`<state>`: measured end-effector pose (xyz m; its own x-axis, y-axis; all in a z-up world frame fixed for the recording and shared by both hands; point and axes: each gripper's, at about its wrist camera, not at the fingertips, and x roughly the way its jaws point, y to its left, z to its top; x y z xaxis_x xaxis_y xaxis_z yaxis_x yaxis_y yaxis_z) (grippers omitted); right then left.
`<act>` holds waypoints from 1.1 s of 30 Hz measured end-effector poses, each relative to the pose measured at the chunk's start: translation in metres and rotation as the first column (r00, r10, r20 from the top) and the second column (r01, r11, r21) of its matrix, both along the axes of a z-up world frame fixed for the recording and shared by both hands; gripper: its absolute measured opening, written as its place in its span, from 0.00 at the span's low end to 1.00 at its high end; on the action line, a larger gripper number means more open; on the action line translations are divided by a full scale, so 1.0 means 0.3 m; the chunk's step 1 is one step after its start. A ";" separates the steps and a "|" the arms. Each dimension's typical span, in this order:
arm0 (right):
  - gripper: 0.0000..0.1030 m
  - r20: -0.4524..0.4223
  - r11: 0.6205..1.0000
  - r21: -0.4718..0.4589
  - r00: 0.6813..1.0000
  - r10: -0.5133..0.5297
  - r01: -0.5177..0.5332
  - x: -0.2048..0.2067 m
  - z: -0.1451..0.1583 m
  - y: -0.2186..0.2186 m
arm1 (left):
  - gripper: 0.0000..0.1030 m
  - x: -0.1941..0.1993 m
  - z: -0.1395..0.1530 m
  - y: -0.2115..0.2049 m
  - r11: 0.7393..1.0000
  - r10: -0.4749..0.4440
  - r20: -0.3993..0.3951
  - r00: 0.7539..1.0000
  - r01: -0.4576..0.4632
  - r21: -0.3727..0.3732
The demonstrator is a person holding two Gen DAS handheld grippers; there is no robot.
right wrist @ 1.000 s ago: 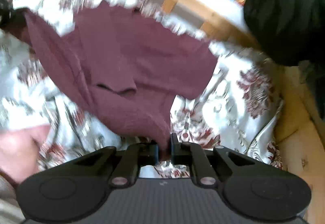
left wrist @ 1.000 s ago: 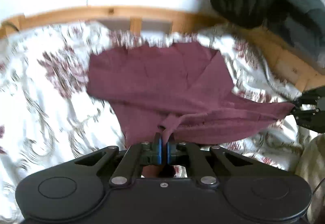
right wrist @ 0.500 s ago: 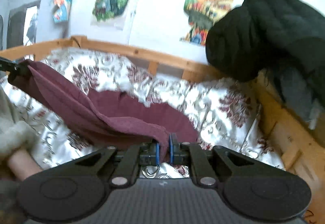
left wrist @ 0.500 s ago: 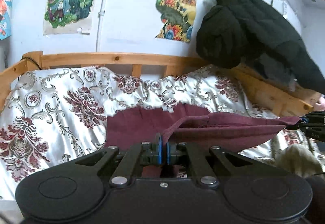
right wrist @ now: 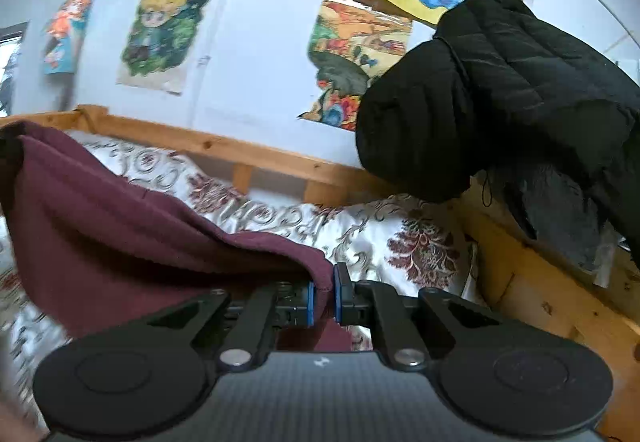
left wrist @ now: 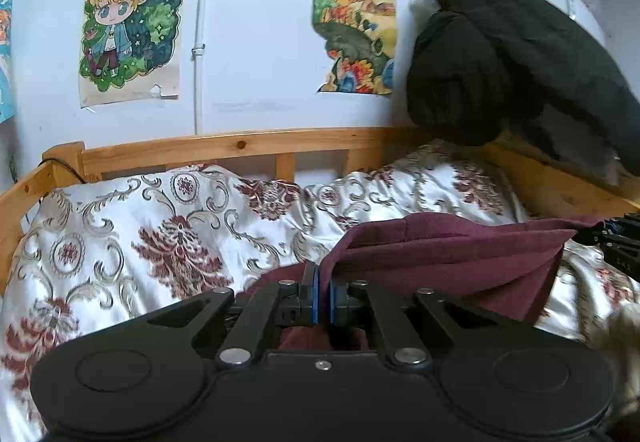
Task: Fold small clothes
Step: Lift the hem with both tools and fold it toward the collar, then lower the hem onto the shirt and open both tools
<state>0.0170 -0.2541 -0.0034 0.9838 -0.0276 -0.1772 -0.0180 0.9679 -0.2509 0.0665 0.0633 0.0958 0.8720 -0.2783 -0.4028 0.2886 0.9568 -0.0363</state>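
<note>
A maroon garment (left wrist: 452,254) hangs stretched between my two grippers above a bed. My left gripper (left wrist: 323,294) is shut on one edge of it, the cloth rising from between the blue pads. In the left wrist view the other gripper (left wrist: 616,242) shows at the far right, pinching the opposite corner. In the right wrist view my right gripper (right wrist: 325,292) is shut on the maroon garment (right wrist: 104,238), which sags away to the left toward the left gripper at the frame's edge. The lower part of the cloth is hidden behind both gripper bodies.
Under the garment lies a white bedspread (left wrist: 132,242) with dark red floral print, inside a wooden bed frame (left wrist: 240,145). A black padded jacket (right wrist: 500,89) hangs over the frame's right rail. Drawings (left wrist: 128,29) cover the wall behind.
Both grippers have risen and tilted up, lifting the garment off the bedspread. It lay spread flat a second ago and now hangs taut between them; the wall has come into view.
</note>
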 end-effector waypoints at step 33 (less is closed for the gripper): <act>0.24 -0.188 0.984 -0.173 0.979 -0.077 0.044 0.694 -0.418 0.052 | 0.13 0.751 -0.500 -0.008 0.998 0.056 -0.172 0.984 -0.060 -0.018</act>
<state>0.2252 -0.2385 -0.1289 0.9270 -0.1315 -0.3512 -0.0246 0.9132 -0.4068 0.2917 0.0611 -0.0542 0.8054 -0.2405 -0.5418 0.2205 0.9700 -0.1028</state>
